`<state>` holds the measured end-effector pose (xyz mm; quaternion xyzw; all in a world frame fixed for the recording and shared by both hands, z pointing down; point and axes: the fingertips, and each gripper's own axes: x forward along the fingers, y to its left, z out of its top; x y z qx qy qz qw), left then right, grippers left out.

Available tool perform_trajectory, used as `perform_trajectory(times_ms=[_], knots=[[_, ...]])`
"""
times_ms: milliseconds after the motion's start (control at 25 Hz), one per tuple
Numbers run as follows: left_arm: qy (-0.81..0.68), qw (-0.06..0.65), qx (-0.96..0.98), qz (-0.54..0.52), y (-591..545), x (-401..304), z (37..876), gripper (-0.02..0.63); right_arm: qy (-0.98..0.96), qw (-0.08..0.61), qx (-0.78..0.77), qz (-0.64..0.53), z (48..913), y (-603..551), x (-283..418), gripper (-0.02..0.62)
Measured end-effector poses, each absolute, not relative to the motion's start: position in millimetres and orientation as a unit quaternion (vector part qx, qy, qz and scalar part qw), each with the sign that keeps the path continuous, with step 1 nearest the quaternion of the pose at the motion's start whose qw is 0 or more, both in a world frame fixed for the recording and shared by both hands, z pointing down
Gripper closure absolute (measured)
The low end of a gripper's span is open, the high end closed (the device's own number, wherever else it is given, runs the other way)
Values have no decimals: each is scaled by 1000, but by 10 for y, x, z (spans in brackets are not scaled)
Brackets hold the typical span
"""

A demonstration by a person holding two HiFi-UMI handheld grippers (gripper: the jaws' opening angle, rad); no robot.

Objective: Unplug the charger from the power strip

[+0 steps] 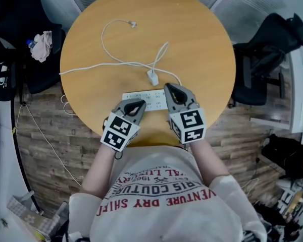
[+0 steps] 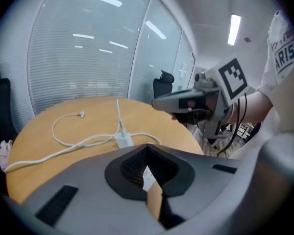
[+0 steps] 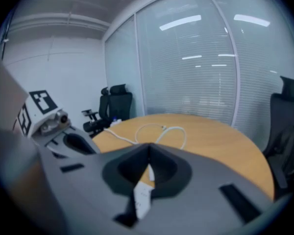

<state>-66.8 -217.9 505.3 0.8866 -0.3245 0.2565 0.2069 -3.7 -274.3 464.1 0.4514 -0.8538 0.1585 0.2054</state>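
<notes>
Charger (image 1: 152, 77) is out of the power strip (image 1: 147, 100). It lies loose on the round counter (image 1: 197, 39) just beyond the strip, and its thin cable (image 1: 105, 47) loops toward the far edge. 1 thicker cord (image 1: 91, 67) runs off the counter's left edge. Left hand-held gripper (image 1: 136, 104) is over the strip's left half, jaws closed together, nothing between them. Right hand-held gripper (image 1: 170, 88) is over the strip's right end, jaws fully closed, also empty. The 2 sit side by side at the near edge.
</notes>
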Motion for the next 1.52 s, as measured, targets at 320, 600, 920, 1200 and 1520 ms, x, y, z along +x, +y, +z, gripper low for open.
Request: perform_trajectory(times_ms=[320, 600, 920, 1200, 1520], knots=[[-419, 68, 899, 109, -2279, -745, 3640, 577, -890, 135, 420, 114, 3929, -2518, -21, 569], [-469, 25, 882, 33, -2192, -1002, 3069, 577, -903, 98, 412, 71, 3467, -2396, -60, 569], [-476, -2, 879, 29, -2185, -1082, 2943, 577, -910, 111, 395, 53, 3427, -2286, -76, 570], [-473, 8, 881, 25, -2189, -1049, 2991, 577, -904, 109, 410, 57, 3456, -2346, 42, 571], [-477, 18, 878, 26, -2226, -1009, 3039, 577, -895, 97, 432, 53, 3461, -2424, 193, 571]])
